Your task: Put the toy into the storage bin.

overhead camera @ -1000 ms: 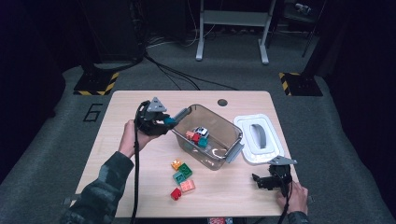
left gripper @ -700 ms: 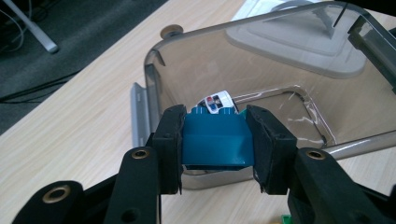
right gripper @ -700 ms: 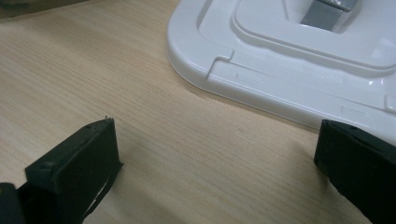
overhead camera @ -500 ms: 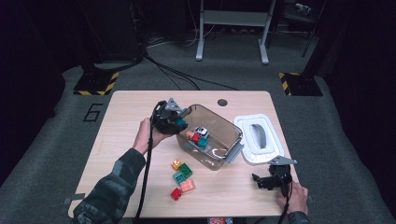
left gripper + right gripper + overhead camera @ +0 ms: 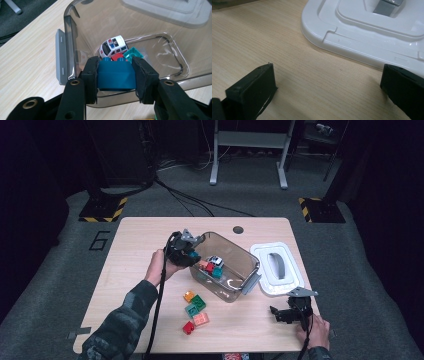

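Observation:
My left gripper [image 5: 115,75] is shut on a blue brick [image 5: 115,75], held over the near rim of the clear plastic bin [image 5: 72,32]. From above, the left gripper [image 5: 186,251] sits at the left end of the bin [image 5: 250,265]. Inside the bin lie a white toy police car [image 5: 112,46], a red brick [image 5: 117,57] and a teal brick [image 5: 133,53]. My right gripper [image 5: 328,82] stands open just above the bare tabletop beside the white lid [image 5: 372,32]; from above the right gripper [image 5: 286,312] is near the table's front right corner.
Several loose bricks lie on the table in front of the bin: an orange one [image 5: 189,296], a green one [image 5: 196,305], a pink one [image 5: 201,319] and a red one [image 5: 188,327]. The white lid [image 5: 276,268] lies flat to the right of the bin.
My left gripper has moved right and down with the blue brick, from left of the bin to its left rim. The right gripper has stayed put.

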The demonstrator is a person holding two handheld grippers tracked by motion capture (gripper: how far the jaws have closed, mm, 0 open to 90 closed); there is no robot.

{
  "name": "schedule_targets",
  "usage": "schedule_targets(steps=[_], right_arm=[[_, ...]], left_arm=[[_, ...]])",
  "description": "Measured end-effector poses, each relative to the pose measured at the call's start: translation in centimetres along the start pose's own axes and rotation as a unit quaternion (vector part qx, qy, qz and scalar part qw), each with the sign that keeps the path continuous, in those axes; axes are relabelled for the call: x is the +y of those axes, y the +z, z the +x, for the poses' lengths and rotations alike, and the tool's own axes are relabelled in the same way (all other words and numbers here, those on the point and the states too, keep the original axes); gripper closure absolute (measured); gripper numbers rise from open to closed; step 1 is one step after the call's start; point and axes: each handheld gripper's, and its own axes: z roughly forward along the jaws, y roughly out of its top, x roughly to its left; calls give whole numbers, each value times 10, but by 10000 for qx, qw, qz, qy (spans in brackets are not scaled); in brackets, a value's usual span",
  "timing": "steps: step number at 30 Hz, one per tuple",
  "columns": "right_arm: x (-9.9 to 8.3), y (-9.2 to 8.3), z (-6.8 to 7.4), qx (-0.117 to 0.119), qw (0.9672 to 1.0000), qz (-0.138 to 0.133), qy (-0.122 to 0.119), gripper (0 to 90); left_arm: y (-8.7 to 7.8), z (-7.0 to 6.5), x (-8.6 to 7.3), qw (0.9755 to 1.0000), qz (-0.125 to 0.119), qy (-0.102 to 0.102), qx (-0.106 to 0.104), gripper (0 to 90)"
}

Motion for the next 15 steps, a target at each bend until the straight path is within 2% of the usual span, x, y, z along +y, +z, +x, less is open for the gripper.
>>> schedule_targets(steps=[8,10,11,13,14,15], right_arm=[[0,0,0,0,10000,-4,-5,0],[0,0,0,1,10000,-3,-12,0],[0,0,0,2,10000,2,-7,0],[0,0,0,-2,10000,-2,-10,0],[0,0,0,-2,10000,-2,-10,0],[0,0,0,3,10000,3,-6,0]], left_arm=[[1,0,0,9999,88,16,68,582],[-1,-1,-1,9999,96,-17,53,548],[-3,-1,-1,10000,59,-27,66,484],[-6,-2,-2,10000,33,-24,73,411],[-8,-2,-2,9999,14,-36,94,411],[-12,-4,-3,9999,-53,-34,128,310]])
